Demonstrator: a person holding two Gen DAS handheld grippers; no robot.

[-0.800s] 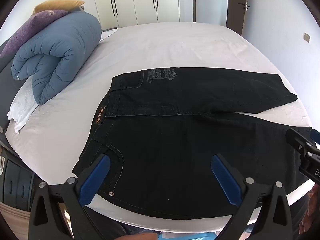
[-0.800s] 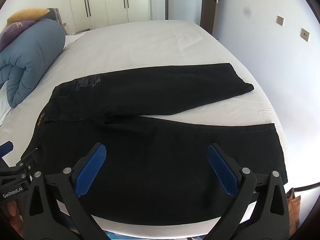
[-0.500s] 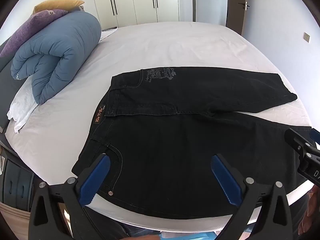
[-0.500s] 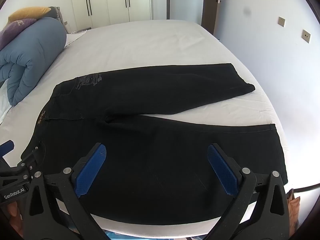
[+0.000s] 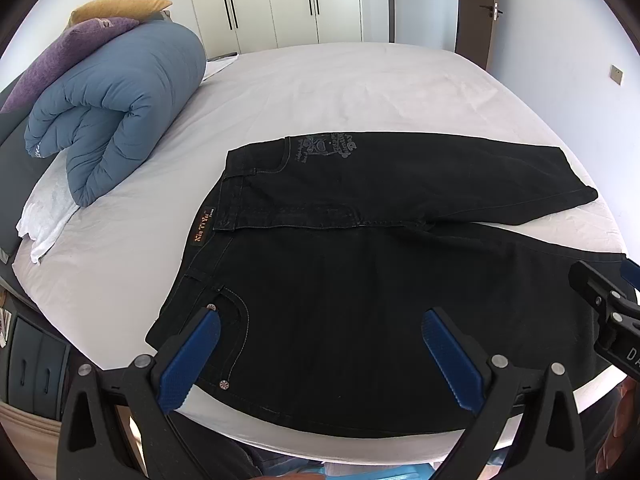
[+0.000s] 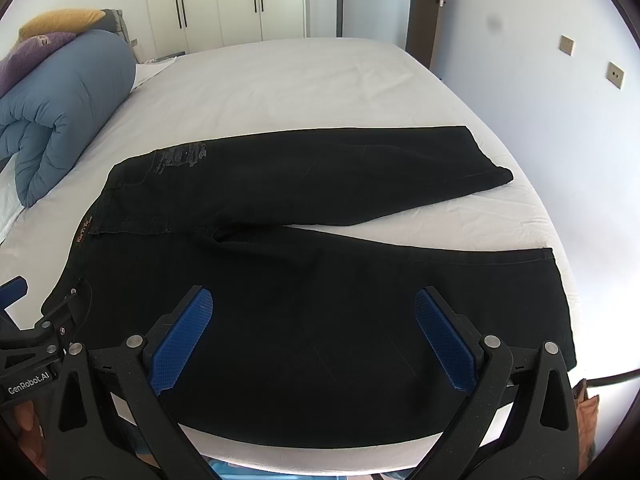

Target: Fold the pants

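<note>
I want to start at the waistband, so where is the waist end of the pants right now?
In both views the waistband lies at the left end of the pants, facing the rolled blue duvet, above the open left gripper.

One pair of pants (image 5: pixel 360 264) on one bed (image 5: pixel 340 92). One rolled blue quilt (image 5: pixel 116 108), two pillows (image 5: pixel 72 46) far left. Two grippers, left (image 5: pixel 320 352) and right (image 6: pixel 314 336).

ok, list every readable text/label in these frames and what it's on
"GenRobot.AI": white lettering on the left gripper body, seen in the right wrist view.
"DA", cut off by the frame edge: on the right gripper body, seen in the left wrist view.
Waistband patch on the black pants: orange lettering, too small to read.
Grey print by the far pocket: too blurred to read.
</note>
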